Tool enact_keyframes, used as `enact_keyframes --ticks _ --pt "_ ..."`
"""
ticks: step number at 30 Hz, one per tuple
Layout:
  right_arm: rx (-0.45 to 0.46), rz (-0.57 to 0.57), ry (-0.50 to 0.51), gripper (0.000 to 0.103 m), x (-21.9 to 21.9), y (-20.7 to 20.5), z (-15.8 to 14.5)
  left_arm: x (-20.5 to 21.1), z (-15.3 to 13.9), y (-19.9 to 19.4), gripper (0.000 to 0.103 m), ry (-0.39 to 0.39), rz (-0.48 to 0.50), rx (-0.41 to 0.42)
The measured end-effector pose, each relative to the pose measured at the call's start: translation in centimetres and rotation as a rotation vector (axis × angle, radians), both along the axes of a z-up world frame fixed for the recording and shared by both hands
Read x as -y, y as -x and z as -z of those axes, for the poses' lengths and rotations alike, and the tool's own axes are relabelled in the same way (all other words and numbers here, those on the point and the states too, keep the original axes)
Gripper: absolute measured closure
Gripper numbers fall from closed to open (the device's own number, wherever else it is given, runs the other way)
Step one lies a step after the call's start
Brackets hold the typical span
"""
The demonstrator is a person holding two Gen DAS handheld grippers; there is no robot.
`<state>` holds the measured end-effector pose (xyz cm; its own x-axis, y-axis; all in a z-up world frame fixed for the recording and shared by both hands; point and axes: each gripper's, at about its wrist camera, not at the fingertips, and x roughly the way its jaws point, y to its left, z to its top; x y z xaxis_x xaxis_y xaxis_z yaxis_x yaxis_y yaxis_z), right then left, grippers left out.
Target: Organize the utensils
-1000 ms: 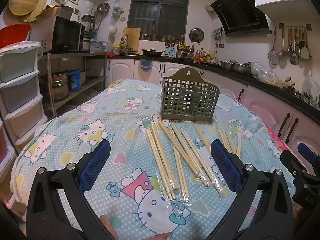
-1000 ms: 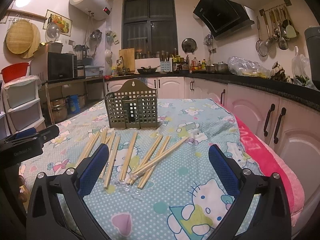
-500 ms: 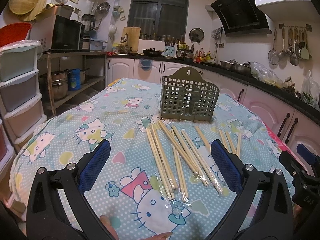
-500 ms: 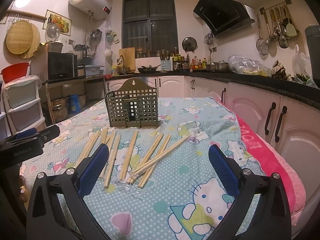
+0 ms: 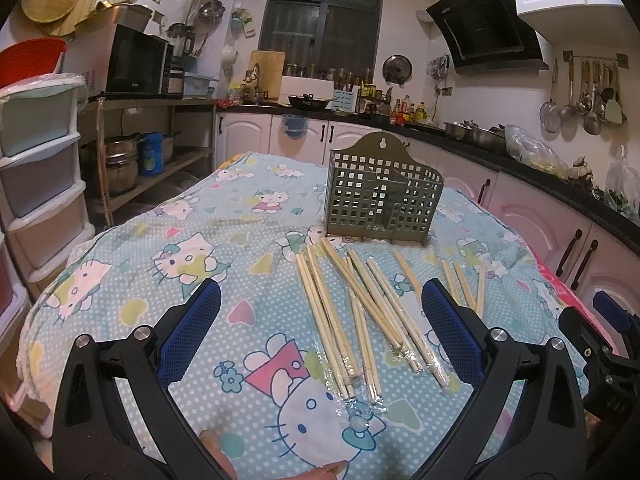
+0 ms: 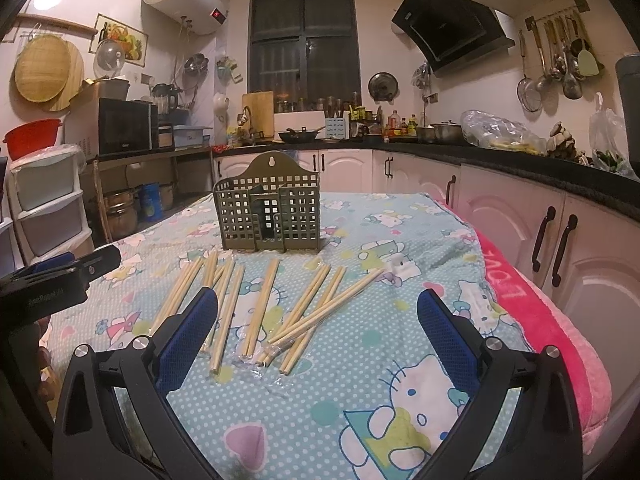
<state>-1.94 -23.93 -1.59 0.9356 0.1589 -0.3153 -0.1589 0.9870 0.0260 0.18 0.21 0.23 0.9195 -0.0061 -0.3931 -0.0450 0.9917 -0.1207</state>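
While you are holding both grippers low over the near edge of the table (image 5: 120,248), nothing is sitting between either pair of fingers. Your left gripper (image 5: 320,312) is standing spread wide, its blue pads framing the left bunch of chopsticks (image 5: 340,312), which are lying loose on the patterned cloth (image 6: 400,240) just ahead of the fingertips. Some of them are still sitting in clear plastic sleeves, and several are crossing each other. Your right gripper (image 6: 318,312) is also spread wide and is hovering above the cloth, with the right-hand scatter of chopsticks lying ahead of it and partly behind its left pad (image 6: 188,328). A few more sticks are lying apart on the right in the left wrist view, near the right finger (image 5: 452,320).

Beyond the chopsticks, the green holder (image 6: 268,212) is standing upright on the table, close to their far ends, with its arched back plate facing away from you. Its compartments are looking empty through the grid. From the right wrist view, your left gripper's tip is showing at the left edge, and a fingertip (image 5: 328,470) of yours is peeking in at the bottom of the left view.
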Motion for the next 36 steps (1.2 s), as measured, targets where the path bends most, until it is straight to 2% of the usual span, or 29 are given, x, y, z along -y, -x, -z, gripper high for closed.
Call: enact_keyframes --ticks 17,22,25,28,33,36 --pt "-0.054 -0.113 0.046 0.006 -2.9 -3.2 -0.8 -3.4 0.4 -2.3 0.011 0.04 -0.05 -0.077" --pt "-0.066 -0.14 0.066 0.006 -3.9 -4.5 -1.1 -4.6 0.0 -3.2 0.011 0.06 -0.034 -0.078" --pt "-0.072 -0.155 0.086 0.006 -4.6 -5.4 -1.3 -5.5 -0.1 -4.1 0.011 0.099 0.002 -0.082" --pt "-0.081 -0.171 0.107 0.006 -5.3 -6.4 -1.5 -5.7 -0.1 -5.7 0.011 0.071 -0.005 -0.128" --pt "-0.099 -0.182 0.131 0.006 -6.0 -8.3 -1.7 -5.6 0.1 -8.0 0.012 0.067 0.034 -0.192" --pt "-0.114 -0.178 0.137 0.006 -6.1 -9.5 -1.8 -5.5 0.1 -9.4 0.021 0.066 0.057 -0.224"
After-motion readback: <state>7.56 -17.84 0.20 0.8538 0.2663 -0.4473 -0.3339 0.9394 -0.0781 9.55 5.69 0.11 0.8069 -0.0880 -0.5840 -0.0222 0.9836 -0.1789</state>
